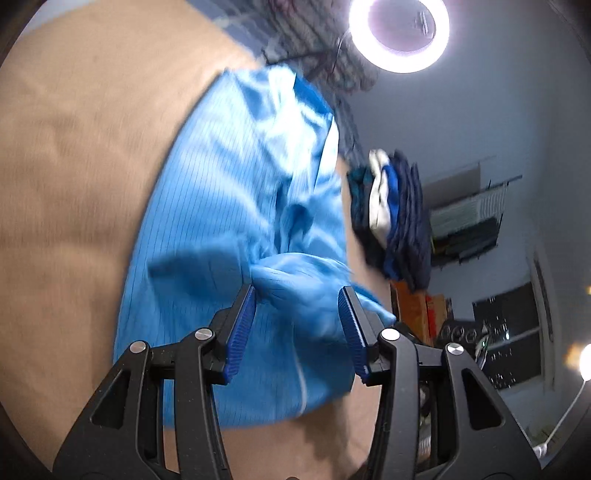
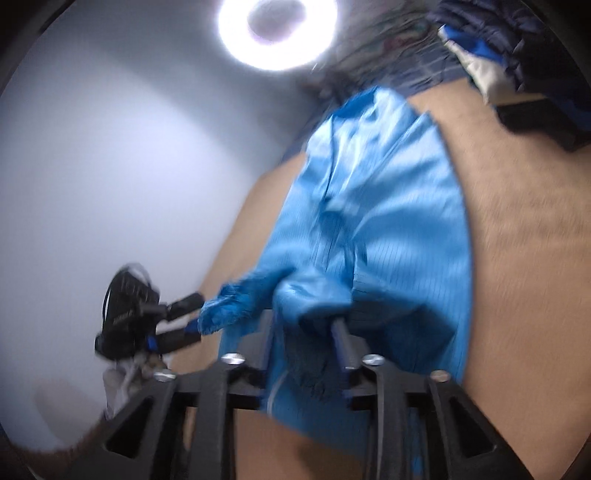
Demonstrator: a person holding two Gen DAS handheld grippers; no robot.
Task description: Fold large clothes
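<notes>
- The light blue pinstriped garment point(image 1: 221, 206) lies lengthwise on the tan tabletop point(image 1: 74, 166), running from the near edge away toward the ring light point(image 1: 399, 26) at the far end.
- Its body looks roughly spread but wrinkled down the middle. No clean fold line shows, so I judge the folding to be at an early stage.
- The left gripper point(image 1: 297, 317) holds a bunched sleeve end or corner of the garment between its ribbed blue pads point(image 1: 243, 325). The jaws stand at a middling width with the cloth filling the gap.
- The right gripper point(image 2: 304, 343) has a gathered wad of the same cloth between its jaws, which stand fairly narrow. Whether the pads press firmly is blurred, but the cloth drapes over them as if held.
- In the right wrist view the left gripper point(image 2: 192, 314) is to the left, and its cloth end point(image 2: 229, 306) is lifted off the table.
- Done, by my reading: both near ends are picked up.
- Left: carry them over, lay the fold and smooth it.
- A stack of dark folded clothes point(image 1: 399, 214) sits on the right side, apart from the blue garment.
</notes>
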